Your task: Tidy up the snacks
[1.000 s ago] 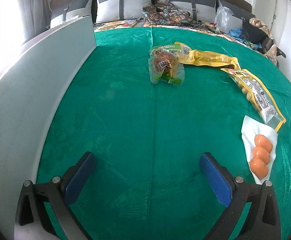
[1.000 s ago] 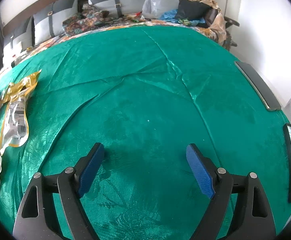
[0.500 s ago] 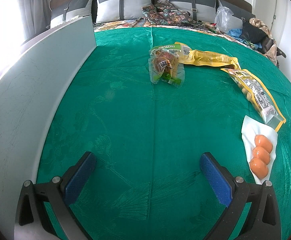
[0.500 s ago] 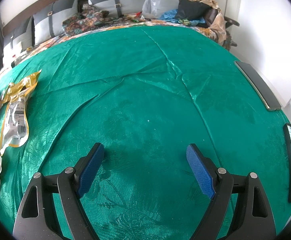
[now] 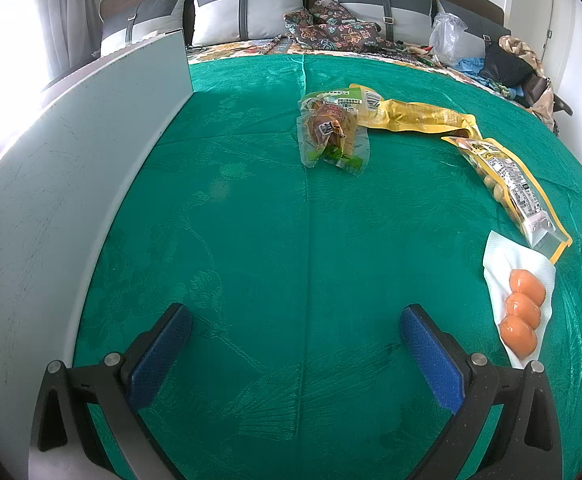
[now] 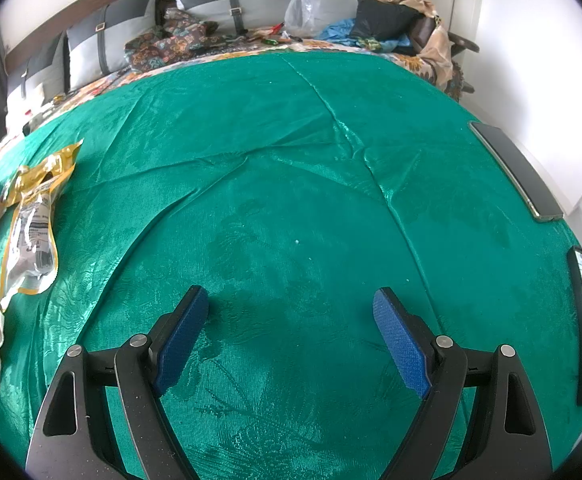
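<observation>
Green cloth fills both views as I hold both tongs wide and empty, left tongs point(image 5: 295, 354) nearer the snack packets: the clear packet point(image 5: 331, 134) lies ahead, upper centre, long axis running away from me; right tongs point(image 6: 289, 336) face bare worktop.

Green-clothed table point(image 5: 251, 240) w/ snack packs point(image 5: 333, 132), 2 phones point(image 6: 515, 170).

We find no legible text. The clear packet point(image 5: 333, 134), upper centre of the left wrist view, carries a barcode sticker; the yellow packet point(image 5: 411, 114) beside it shows a barcode; the long packet point(image 5: 511, 184) point(image 6: 31, 232) at right bears a printed label, too small to read.
</observation>
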Tool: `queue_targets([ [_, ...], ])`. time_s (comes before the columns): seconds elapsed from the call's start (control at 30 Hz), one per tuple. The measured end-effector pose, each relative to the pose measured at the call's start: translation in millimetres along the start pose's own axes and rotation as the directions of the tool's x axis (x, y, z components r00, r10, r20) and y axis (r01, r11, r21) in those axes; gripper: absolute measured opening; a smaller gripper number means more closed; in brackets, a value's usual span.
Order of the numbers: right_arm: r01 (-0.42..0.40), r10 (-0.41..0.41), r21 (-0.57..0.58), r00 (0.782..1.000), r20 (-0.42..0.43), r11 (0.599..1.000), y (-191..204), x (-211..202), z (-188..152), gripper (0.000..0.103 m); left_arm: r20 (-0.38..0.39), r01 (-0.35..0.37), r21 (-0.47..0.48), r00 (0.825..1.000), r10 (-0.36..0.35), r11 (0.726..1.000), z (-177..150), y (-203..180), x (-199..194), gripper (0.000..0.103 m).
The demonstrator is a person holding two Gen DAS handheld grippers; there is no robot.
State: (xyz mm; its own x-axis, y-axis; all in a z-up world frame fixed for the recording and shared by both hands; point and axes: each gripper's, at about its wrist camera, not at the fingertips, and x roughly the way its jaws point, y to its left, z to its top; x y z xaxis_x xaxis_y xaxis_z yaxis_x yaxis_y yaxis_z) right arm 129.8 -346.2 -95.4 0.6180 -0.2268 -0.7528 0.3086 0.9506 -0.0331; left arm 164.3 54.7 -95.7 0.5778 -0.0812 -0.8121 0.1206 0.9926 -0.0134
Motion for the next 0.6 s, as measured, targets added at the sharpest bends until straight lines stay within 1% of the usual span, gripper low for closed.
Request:
queue_targets([
  [0.3, 0.0, 0.0, 0.0, 1.0, 0.0, 1.0, 0.1, -0.2, -0.1, 0.087, 0.0, 0.0, 0.0, 1.0, 0.0, 1.0, 0.0, 0.0, 0.0, 0.103],
  [0.37, 0.0, 0.0, 0.0, 1.0, 0.0, 1.0, -0.1, -0.3, 0.0, 0.087, -0.003, 0.007, 0.005, 1.0, -0.007, 1.0, 0.7, 0.4, 0.0, 0.103],
  [0.4, 0.0, 0.0, 0.002, 1.0, -0.001, 1.0, 0.1, -0.3, -0.1, 0.087, -0.016, 0.021, 0.016, 1.0, -0.021, 1.0, 2.0, 0.0, 0.3, 0.102],
  [0.43, 0.0, 0.0, 0.002, 1.0, -0.001, 1.0, 0.0, -0.3, -0.1, 0.087, -0.037, 0.068, 0.015, 0.997, -0.068, 0.998, 3.8, 0.2, -2.2, 0.101],
  [0.47, 0.0, 0.0, 0.002, 1.0, -0.001, 1.0, -0.2, -0.4, 0.0, 0.087, -0.037, 0.113, 0.003, 0.993, -0.113, 0.994, 5.1, 0.1, -5.9, 0.098],
  [0.5, 0.0, 0.0, 0.002, 1.0, -0.001, 1.0, 0.1, -0.4, -0.1, 0.087, -0.026, 0.183, -0.015, 0.983, -0.183, 0.983, 6.2, -0.9, -12.7, 0.097],
  [0.53, 0.0, 0.0, 0.002, 1.0, -0.001, 1.0, 0.0, -0.4, 0.0, 0.087, -0.008, 0.258, -0.024, 0.966, -0.259, 0.966, 7.9, -5.2, -21.1, 0.097],
  [0.57, 0.0, 0.0, 0.002, 1.0, -0.001, 1.0, 0.0, -0.4, -0.1, 0.087, 0.004, 0.314, -0.014, 0.949, -0.314, 0.949, 10.0, -12.1, -27.7, 0.097],
  [0.6, 0.0, 0.0, 0.002, 1.0, -0.001, 1.0, 0.1, -0.4, -0.1, 0.087, 0.0, 0.371, 0.021, 0.928, -0.372, 0.928, 13.6, -26.0, -33.4, 0.097],
])
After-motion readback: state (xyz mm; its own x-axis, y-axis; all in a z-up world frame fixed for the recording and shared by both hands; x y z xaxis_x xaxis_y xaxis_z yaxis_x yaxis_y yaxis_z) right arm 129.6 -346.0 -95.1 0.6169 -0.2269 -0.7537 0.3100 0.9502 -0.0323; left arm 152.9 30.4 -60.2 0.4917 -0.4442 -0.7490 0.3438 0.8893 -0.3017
